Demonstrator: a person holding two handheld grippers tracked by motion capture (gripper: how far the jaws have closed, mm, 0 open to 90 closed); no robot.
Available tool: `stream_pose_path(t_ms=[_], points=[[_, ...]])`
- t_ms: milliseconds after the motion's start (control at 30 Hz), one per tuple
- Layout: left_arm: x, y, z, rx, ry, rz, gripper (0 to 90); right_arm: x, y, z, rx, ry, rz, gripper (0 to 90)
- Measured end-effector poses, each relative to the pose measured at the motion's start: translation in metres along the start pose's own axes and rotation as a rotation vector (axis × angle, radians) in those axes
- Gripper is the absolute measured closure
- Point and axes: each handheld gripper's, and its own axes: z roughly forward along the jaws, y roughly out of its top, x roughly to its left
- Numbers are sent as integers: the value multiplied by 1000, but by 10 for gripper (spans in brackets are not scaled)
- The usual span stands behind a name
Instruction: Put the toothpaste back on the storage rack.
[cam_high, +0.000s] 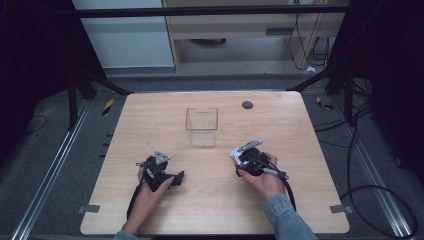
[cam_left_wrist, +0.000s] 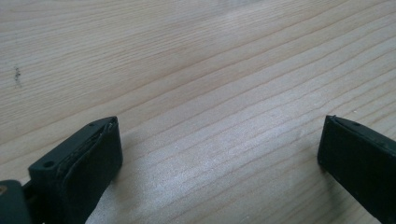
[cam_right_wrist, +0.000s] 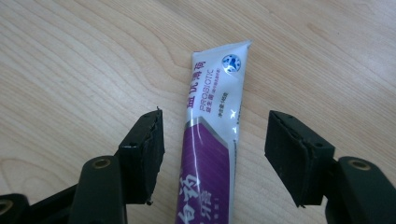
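A white and purple tube (cam_right_wrist: 212, 140) with printed lettering lies flat on the wooden table (cam_high: 215, 205). It runs lengthwise between the jaws of my right gripper (cam_right_wrist: 215, 119), which stands open with a gap on each side of the tube. In the high view a hand holds the right gripper (cam_high: 245, 159) low over the table, right of centre. My left gripper (cam_left_wrist: 220, 122) is open over bare wood with nothing between its jaws. Another hand holds the left gripper (cam_high: 170, 179) at the front left.
A clear square plastic container (cam_high: 202, 127) stands upright at the table's middle, beyond both grippers. A small dark round disc (cam_high: 247, 105) sits near the far edge. Cables trail on the floor at the right.
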Motion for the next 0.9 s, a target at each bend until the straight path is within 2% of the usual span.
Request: stream_pose_path(t_ms=[400,900], points=[[0,0,0,0,-1,1,0,0,8,19,57,-14,-12,391],[0,1,1,0,-2,1,0,0,10,31,97,-17,-7,439]])
